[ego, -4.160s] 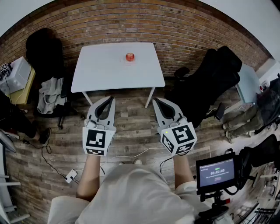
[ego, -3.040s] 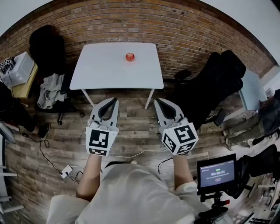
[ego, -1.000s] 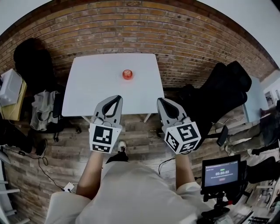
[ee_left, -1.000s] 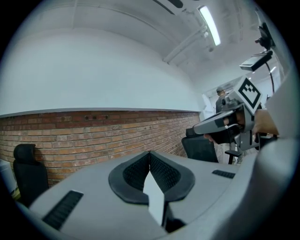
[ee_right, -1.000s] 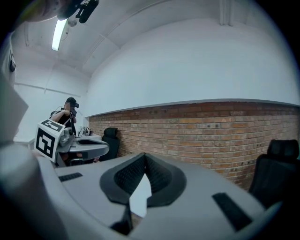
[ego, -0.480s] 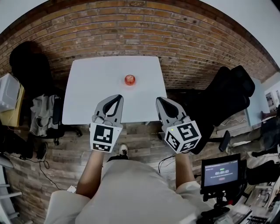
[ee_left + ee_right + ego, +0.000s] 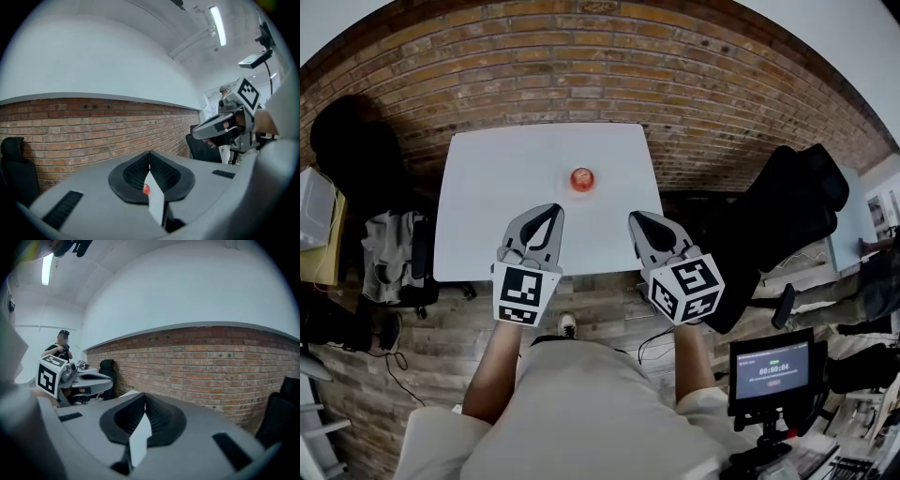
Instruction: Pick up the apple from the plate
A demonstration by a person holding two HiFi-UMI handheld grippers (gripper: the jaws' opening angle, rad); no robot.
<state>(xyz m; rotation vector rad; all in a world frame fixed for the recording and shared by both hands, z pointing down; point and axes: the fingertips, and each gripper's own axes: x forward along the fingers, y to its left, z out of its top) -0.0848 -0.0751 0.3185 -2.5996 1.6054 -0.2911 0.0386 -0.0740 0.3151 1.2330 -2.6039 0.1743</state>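
Observation:
A red apple sits on a small clear plate near the middle of the white table. Both grippers hover over the table's near edge, short of the apple. My left gripper is shut and empty, to the apple's near left. My right gripper is likewise shut and empty, to its near right. In the left gripper view the jaws meet in a closed line, and a sliver of the apple shows through the gap below them. The right gripper view shows shut jaws and the brick wall, no apple.
A brick wall runs behind the table. A black chair stands at the table's right, and another dark chair and a heap of clothes at its left. A small monitor is at the lower right.
The person has stepped toward the table. Both grippers moved forward from over the floor to over the table's near edge, still shut. The apple has not moved on the table.

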